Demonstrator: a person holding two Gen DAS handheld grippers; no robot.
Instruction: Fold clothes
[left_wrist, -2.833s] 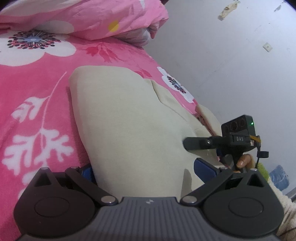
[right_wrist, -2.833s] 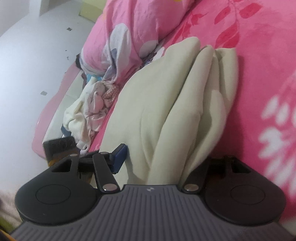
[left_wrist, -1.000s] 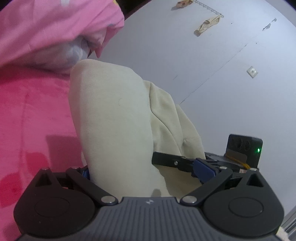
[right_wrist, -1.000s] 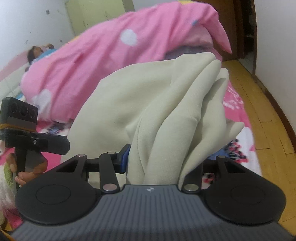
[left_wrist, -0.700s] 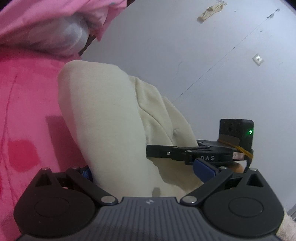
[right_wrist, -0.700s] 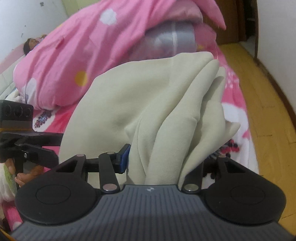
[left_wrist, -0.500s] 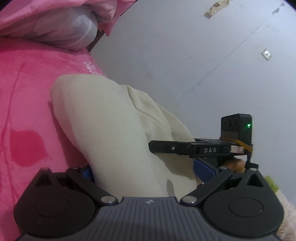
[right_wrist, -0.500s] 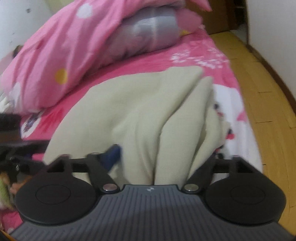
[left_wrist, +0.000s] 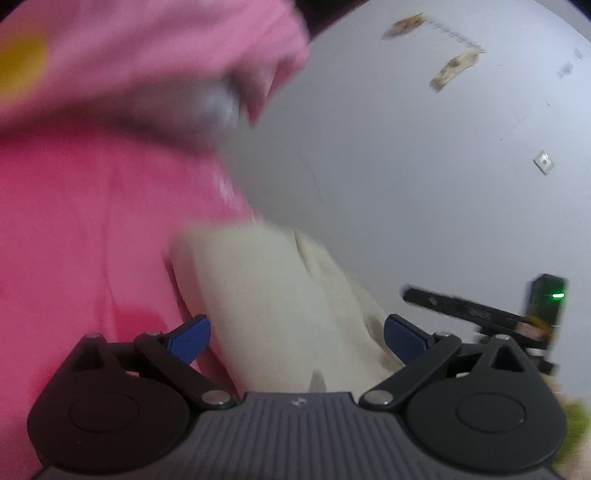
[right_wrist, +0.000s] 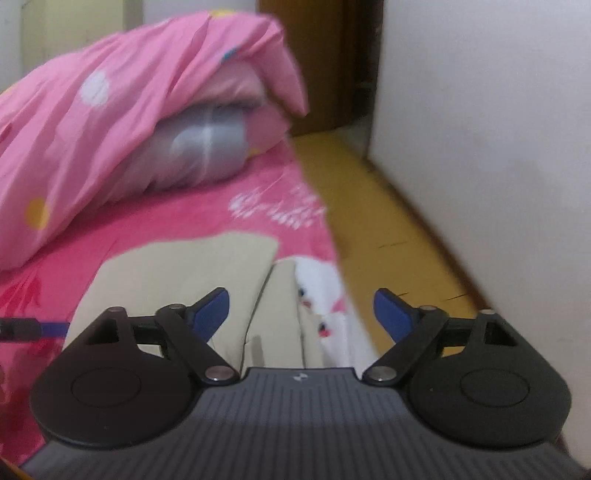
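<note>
Looks like the end of a fold: cloth lying flat on the bed, near its edge; right gripper released, jaws closing on nothing; left gripper spread, cloth between its pads, apparently ungripped; next, probably re-grasping an edge; pink duvet behind, yellow floor, white wall.

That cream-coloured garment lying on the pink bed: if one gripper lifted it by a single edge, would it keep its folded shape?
Probably not. The cream garment lies in soft, rounded layers on the pink bedsheet, so it likely droops and unfolds. It looks light and thin. The right gripper, jaws closing, has cloth beneath it but nothing pinched.
</note>
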